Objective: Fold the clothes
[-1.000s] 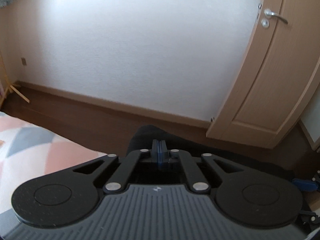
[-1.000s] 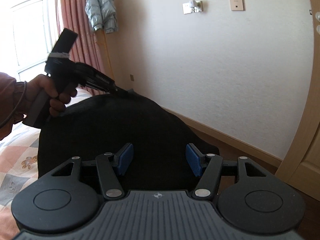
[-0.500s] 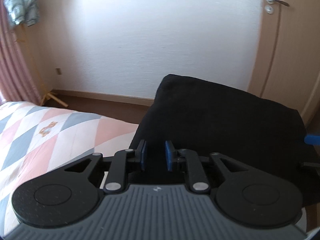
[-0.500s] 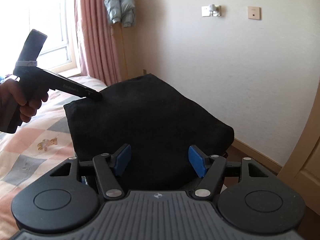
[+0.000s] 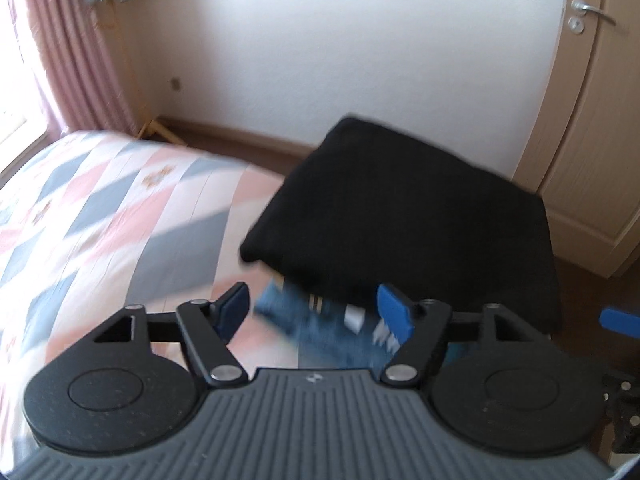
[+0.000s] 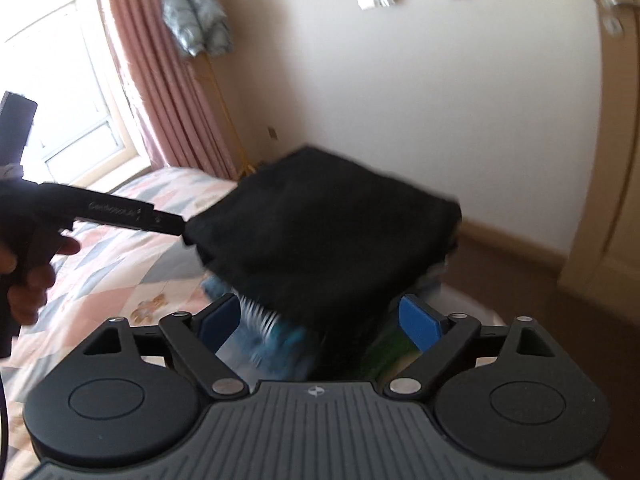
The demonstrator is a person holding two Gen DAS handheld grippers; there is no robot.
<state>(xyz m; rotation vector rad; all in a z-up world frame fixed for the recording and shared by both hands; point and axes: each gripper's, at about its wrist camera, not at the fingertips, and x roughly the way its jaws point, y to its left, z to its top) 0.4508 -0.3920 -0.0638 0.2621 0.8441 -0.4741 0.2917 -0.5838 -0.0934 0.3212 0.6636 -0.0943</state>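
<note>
A folded black garment lies on top of blue denim and other blurred clothes at the bed's corner. My left gripper hovers just short of the garment's near edge. Its jaws are opening, with only the denim showing beyond the gap. In the right wrist view, a hand holds the left gripper with its tip at the garment's left corner. My right gripper is also opening. The garment's near edge sits in line with its gap, and the pads stand clear of the cloth.
The bed's quilt, patterned in pink, grey and white, spreads to the left. A pink curtain and a window are at the far left. A grey jacket hangs on a stand. A wooden door and brown floor lie to the right.
The left gripper went from shut to wide open and the right jaws spread wider. Both pulled back and up from the black garment. It now lies flat, showing clothes beneath it.
</note>
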